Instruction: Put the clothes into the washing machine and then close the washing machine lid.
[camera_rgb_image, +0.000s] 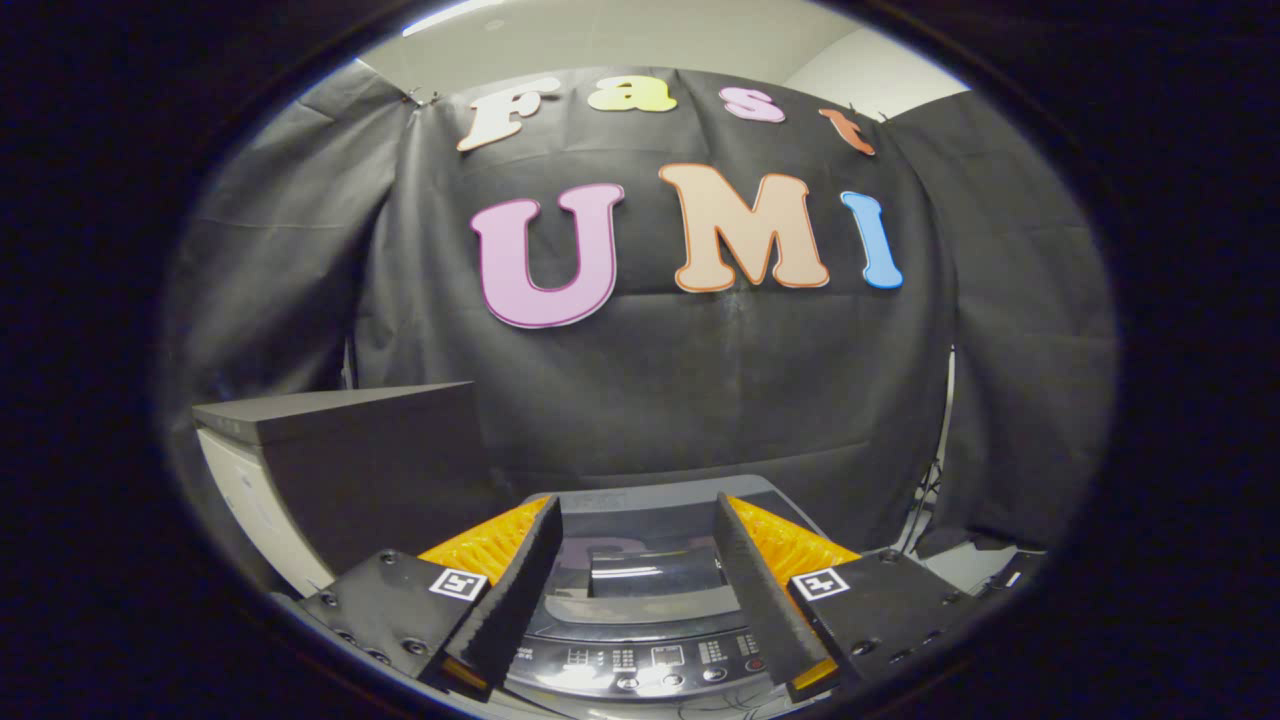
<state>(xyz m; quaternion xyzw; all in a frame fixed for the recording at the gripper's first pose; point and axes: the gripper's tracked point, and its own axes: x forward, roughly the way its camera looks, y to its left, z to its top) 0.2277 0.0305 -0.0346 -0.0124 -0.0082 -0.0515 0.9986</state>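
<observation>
Two fingers (637, 585) spread wide, gripping nothing, poised above the washing machine (640, 600). Lid (650, 560) apparently lying flat and shut, though hard to tell for certain; control panel (650, 670) nearest, just under the fingertips. No clothes in sight, so likely an early stage, before any garment is fetched. Best first move by this reading: locate the clothes, then lift the lid by its front edge, approaching low and square rather than from above. Plenty of open room ahead up to the black cloth wall (700, 400). Tighter on the left: dark box (370, 470) close beside the machine, corner worth avoiding on any sideways swing.
</observation>
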